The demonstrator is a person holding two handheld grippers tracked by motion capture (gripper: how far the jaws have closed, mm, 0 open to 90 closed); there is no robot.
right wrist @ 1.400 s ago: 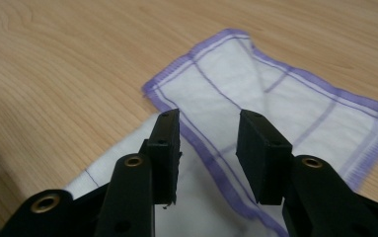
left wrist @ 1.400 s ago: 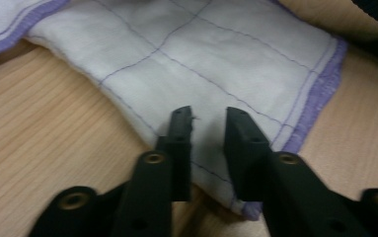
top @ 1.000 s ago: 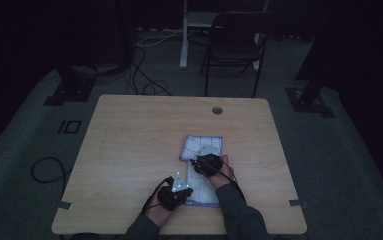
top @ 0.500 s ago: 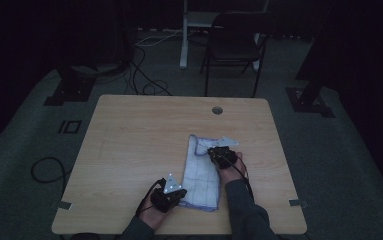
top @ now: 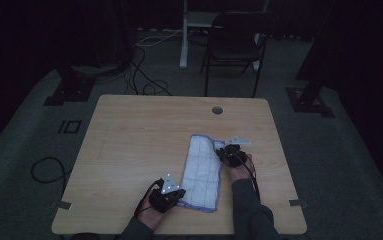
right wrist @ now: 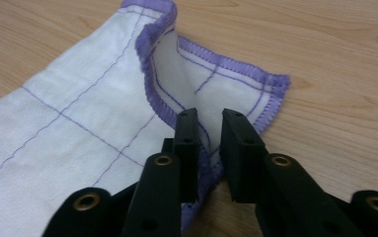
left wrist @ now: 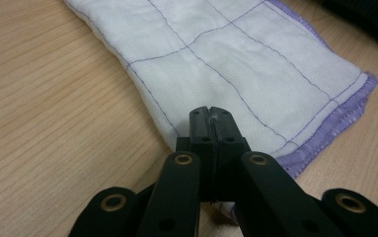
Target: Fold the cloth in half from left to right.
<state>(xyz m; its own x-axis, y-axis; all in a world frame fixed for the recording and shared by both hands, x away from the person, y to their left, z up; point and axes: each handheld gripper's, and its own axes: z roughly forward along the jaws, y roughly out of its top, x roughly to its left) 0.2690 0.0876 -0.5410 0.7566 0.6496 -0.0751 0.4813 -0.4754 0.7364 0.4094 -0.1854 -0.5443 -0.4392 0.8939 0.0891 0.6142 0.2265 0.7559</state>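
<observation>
A white cloth (top: 202, 172) with a purple hem lies folded into a long strip on the table (top: 129, 140) — right of centre, toward the near edge. The left gripper (left wrist: 210, 117) is pinched tight on its near corner; the right gripper (right wrist: 207, 129) stands spread around the far hem.

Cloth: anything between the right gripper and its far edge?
Nothing visible. The right gripper is open, its fingers straddling the purple hem of the cloth with only fabric in the gap. The left gripper is shut on the cloth's near end. The table around is bare wood.
</observation>
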